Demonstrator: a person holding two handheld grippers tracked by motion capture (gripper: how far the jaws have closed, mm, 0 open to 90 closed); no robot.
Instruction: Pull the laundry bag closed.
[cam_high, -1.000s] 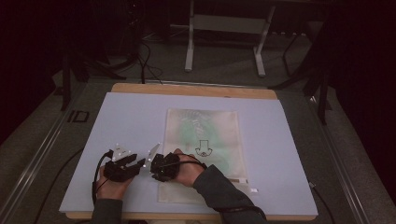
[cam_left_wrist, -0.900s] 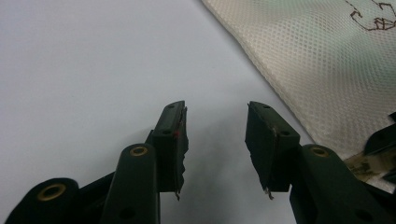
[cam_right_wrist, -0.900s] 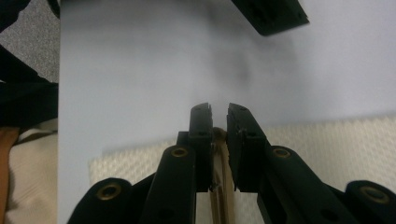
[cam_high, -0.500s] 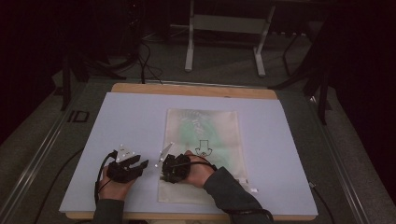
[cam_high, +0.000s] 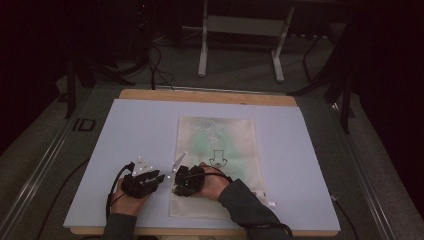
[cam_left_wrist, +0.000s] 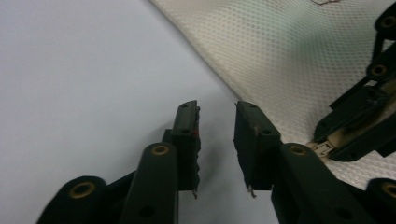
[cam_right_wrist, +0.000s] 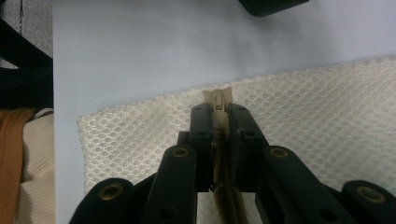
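One camera looks down and forward from above the person's side of the table (cam_high: 125, 130). Two more ride the grippers, close over the mesh bag (cam_high: 216, 150), which all three share.

The table (cam_high: 150, 125) has a pale lavender-blue top, and a strip of wooden edge (cam_high: 210, 96) shows at its far side, well beyond the grippers. Around the table the floor (cam_high: 240, 70) is grey and looks like carpet. Ahead of the grippers, past the far edge, a light metal frame with two legs (cam_high: 202, 50) stands on the floor. To the left of it, black cables (cam_high: 157, 65) lie on the floor near dark stands (cam_high: 75, 80). The room behind is very dark; the light falls mostly on the table.
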